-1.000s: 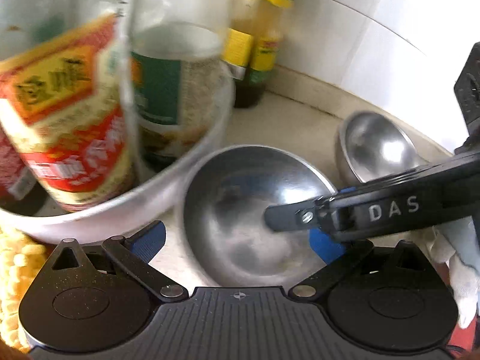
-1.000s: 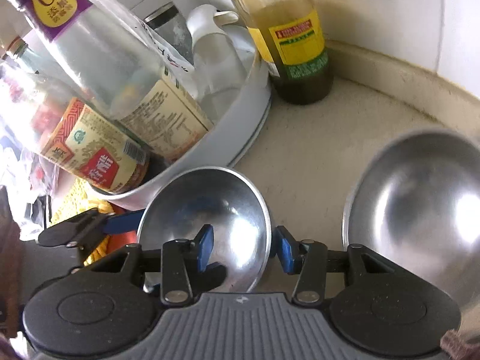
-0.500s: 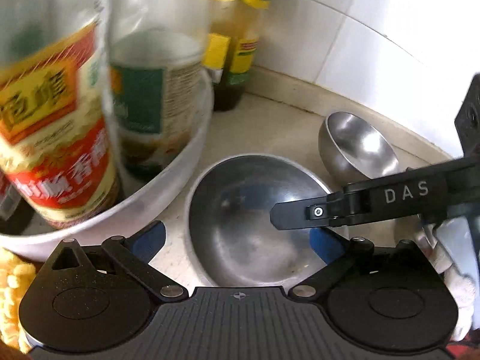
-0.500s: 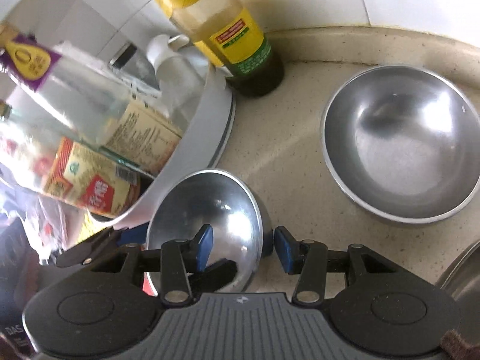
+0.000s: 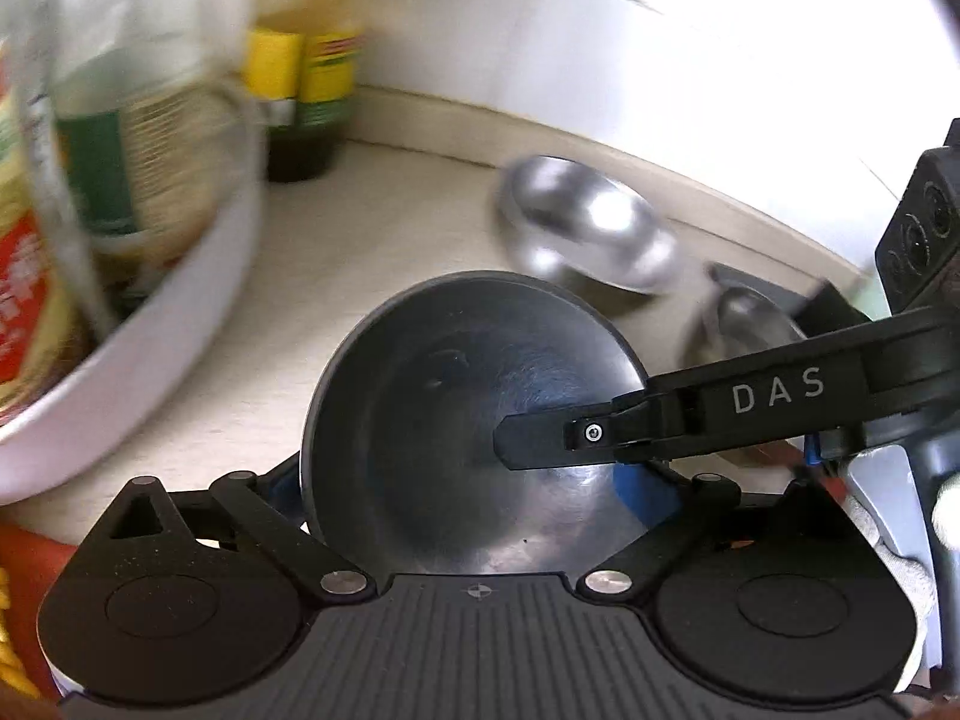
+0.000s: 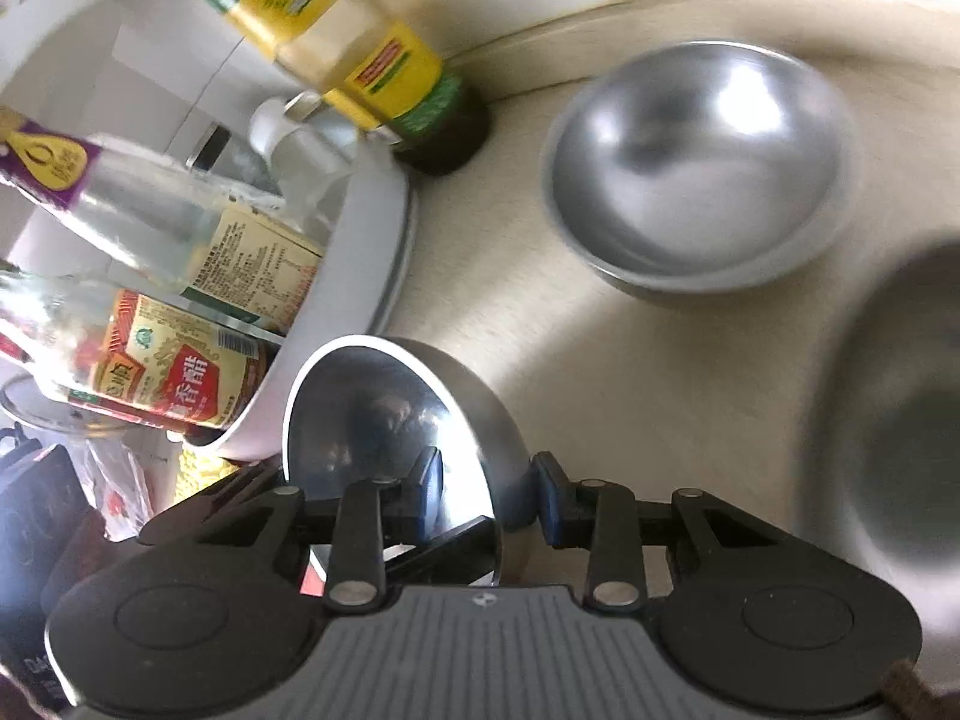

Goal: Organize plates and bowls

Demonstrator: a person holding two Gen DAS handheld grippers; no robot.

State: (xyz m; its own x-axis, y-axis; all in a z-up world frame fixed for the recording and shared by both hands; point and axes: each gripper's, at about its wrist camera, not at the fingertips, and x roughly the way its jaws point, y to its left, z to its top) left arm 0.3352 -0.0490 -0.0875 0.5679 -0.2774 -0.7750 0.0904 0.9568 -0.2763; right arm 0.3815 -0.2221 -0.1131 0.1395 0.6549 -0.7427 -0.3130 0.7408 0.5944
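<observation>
On the beige surface (image 6: 660, 396), against the white tiled wall, stand several steel bowls and a white basin (image 6: 360, 252).

Basin contents: bottles leaning together. Right wrist view shows a clear bottle with a purple label (image 6: 120, 204), a red-and-yellow labelled vinegar bottle (image 6: 174, 372) and a white pump dispenser (image 6: 282, 132). A green-labelled jar (image 5: 126, 168) shows in the left wrist view, blurred. Outside the basin, just beside its rim, an oil bottle with a yellow label (image 6: 360, 48) stands on the surface.

Nearest steel bowl (image 5: 468, 420): empty, tilted on edge, touching or just beside the basin wall. Right hand-held gripper (image 6: 489, 489): jaws closing across this bowl's rim, one blue pad inside, one outside; the inner pad lies against the wall, a thin gap shows at the outer one, so a firm clamp cannot be confirmed. Its finger, marked DAS, reaches into the bowl in the left wrist view.

Left hand-held gripper (image 5: 474, 480): jaws spread wide, narrowing slightly, one blue pad at each side of the same bowl; contact cannot be told.

Second steel bowl (image 6: 696, 174): empty, upright on the surface, well apart from the first, nearer the wall.

Third steel vessel (image 6: 894, 414): only part shows at the right edge, blurred; contents cannot be told.
</observation>
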